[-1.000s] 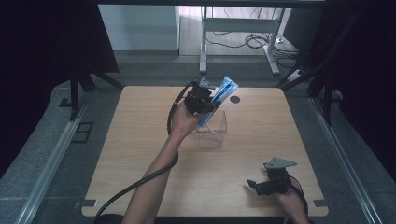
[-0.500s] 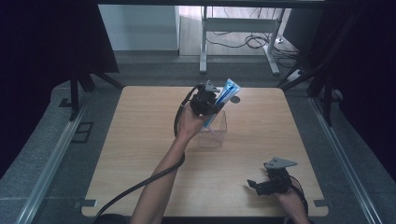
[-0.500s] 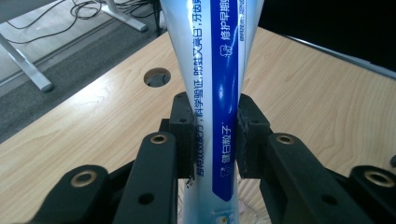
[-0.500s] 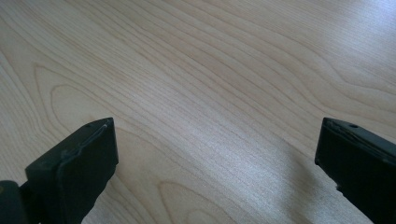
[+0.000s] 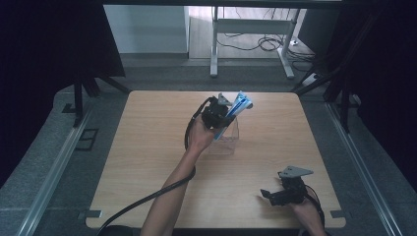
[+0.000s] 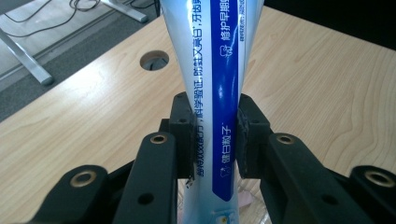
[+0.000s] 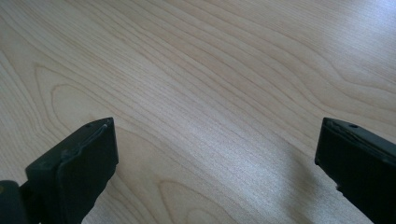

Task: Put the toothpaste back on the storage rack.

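Nearest the person, the right tool [image 5: 265, 194] lay low over the pale wooden desk [image 5: 147, 162], close to its near right corner and well apart from the clear container [image 5: 227, 140], on the near right of it. The grey three-cornered plate sat on top of that tool, and the hand behind it came in from the bottom edge of the high view. In the right gripper view the right tool [image 7: 215, 158] had its two black jaws standing wide, with nothing between them but bare wood grain. Farther in, the person's left forearm reached up the middle of the desk, a black cable trailing back from it toward the near edge. The clear container stood about at the desk's centre. Just above it and at its left side, the left tool [image 5: 219, 114] was clamped on a blue and white toothpaste tube [image 5: 235, 109], which rose slanting up and to the right out of the container's open top; whether its lower end touched the container's floor could not be told. In the left gripper view the left tool [image 6: 215, 140] pressed both pads against the sides of the toothpaste tube [image 6: 219, 84], pinching its middle narrow. Beyond the tube in that view, a round hole [image 6: 154, 60] was cut through the desktop.
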`<action>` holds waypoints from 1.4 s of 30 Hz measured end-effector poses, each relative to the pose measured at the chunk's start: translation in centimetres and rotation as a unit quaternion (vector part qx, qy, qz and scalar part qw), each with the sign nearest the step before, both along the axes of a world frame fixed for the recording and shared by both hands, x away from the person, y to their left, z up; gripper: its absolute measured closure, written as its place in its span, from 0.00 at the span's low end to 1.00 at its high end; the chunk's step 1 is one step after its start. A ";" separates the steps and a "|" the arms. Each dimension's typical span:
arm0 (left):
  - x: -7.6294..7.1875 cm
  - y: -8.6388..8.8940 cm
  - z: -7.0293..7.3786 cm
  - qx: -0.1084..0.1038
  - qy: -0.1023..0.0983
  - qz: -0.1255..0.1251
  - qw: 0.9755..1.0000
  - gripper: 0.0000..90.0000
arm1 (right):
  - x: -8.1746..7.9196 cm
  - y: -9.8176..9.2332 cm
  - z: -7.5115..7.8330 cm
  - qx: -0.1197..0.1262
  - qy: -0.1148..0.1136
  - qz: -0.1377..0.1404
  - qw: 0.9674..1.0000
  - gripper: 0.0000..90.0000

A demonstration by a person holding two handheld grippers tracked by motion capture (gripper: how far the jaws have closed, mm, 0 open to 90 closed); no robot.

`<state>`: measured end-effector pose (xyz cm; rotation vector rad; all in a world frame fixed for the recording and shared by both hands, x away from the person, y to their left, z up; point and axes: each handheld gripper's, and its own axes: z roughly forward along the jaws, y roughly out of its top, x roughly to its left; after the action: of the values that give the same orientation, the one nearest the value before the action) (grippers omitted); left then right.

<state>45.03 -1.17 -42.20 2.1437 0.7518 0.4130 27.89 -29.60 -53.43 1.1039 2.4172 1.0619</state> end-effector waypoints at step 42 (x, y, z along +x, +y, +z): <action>-0.6 0.4 -2.8 0.034 0.042 -0.012 0.998 0.73 | 0.0 0.1 -0.2 -0.009 0.000 0.006 1.000 0.00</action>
<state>44.48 -0.76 -44.98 2.2442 0.7669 0.3426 27.91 -29.46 -53.62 1.0845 2.4308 1.0432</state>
